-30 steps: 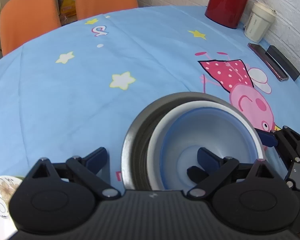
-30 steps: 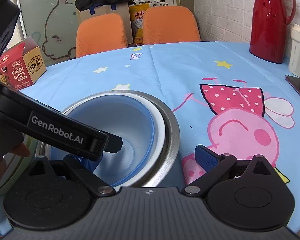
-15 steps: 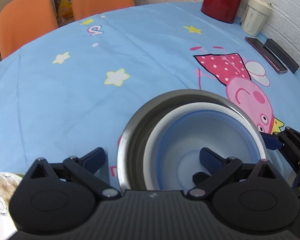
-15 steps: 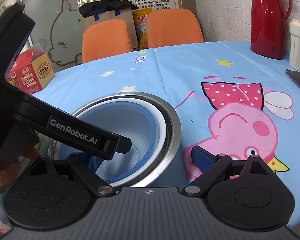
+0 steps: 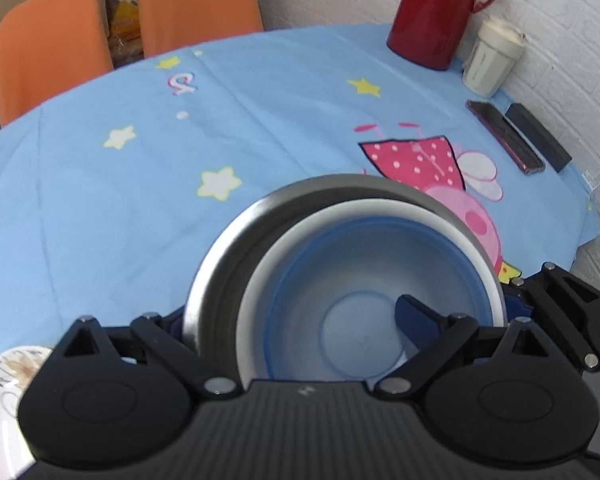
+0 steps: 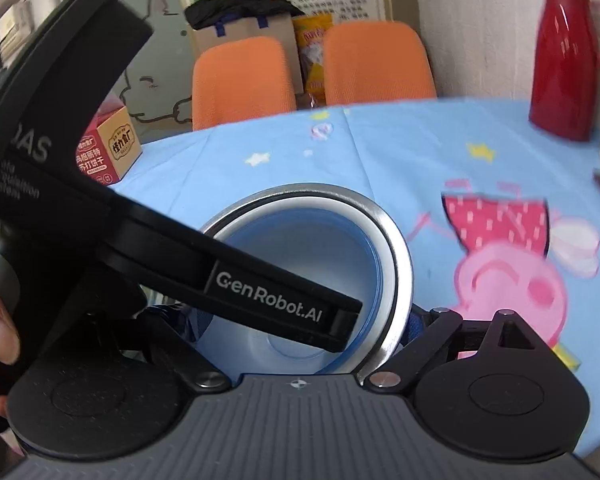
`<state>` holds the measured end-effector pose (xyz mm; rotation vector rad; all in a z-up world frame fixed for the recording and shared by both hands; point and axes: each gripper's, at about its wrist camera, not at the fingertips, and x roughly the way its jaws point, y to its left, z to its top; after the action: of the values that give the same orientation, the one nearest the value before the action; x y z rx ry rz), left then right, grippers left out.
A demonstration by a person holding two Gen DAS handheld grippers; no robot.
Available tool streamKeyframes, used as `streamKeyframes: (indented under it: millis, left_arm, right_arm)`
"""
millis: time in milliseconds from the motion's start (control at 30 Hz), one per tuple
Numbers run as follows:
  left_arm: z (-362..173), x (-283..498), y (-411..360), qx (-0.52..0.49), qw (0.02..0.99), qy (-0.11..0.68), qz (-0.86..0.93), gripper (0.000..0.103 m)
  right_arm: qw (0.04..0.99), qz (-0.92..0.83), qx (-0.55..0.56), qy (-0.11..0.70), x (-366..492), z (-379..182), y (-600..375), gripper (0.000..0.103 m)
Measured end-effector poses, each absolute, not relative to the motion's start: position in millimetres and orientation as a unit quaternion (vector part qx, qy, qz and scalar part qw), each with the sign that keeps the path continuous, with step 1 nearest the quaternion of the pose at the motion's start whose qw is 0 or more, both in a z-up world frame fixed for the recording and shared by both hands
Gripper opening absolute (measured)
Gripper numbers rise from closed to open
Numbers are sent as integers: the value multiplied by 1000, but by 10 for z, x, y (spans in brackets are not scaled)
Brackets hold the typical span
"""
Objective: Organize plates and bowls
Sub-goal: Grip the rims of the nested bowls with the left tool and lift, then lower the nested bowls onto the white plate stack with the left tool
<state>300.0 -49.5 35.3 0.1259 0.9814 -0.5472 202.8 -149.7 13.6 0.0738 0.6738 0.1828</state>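
A nested stack stands out: a steel bowl [image 5: 236,240] holds a white bowl [image 5: 380,206], which holds a blue bowl [image 5: 340,276]. The stack looks lifted above the blue tablecloth [image 5: 120,208]. My left gripper [image 5: 292,320] grips the stack's near wall, one finger outside the steel rim, one inside the blue bowl. My right gripper [image 6: 304,332] grips the opposite wall the same way; the stack [image 6: 396,248] fills its view, partly hidden by the left gripper's body [image 6: 180,264]. A white patterned plate [image 5: 4,380] lies at the lower left.
A red thermos [image 5: 436,12], a cream cup [image 5: 492,60], a phone [image 5: 504,140] and a black box [image 5: 540,140] stand at the table's far right by the brick wall. A red snack box [image 6: 108,148] sits at the left. Two orange chairs [image 5: 196,0] stand behind the table.
Both grippers have closed onto opposite walls of the bowl stack and raised it. The table has dropped lower in both views, and the right view is blurred.
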Motion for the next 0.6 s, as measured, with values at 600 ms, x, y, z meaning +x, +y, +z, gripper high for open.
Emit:
streamKeyframes:
  millis: [600]
  left_arm:
    - [300, 2525, 1273, 13, 871, 482, -89, 96]
  right_arm:
    - [901, 273, -9, 337, 1930, 187, -23, 80]
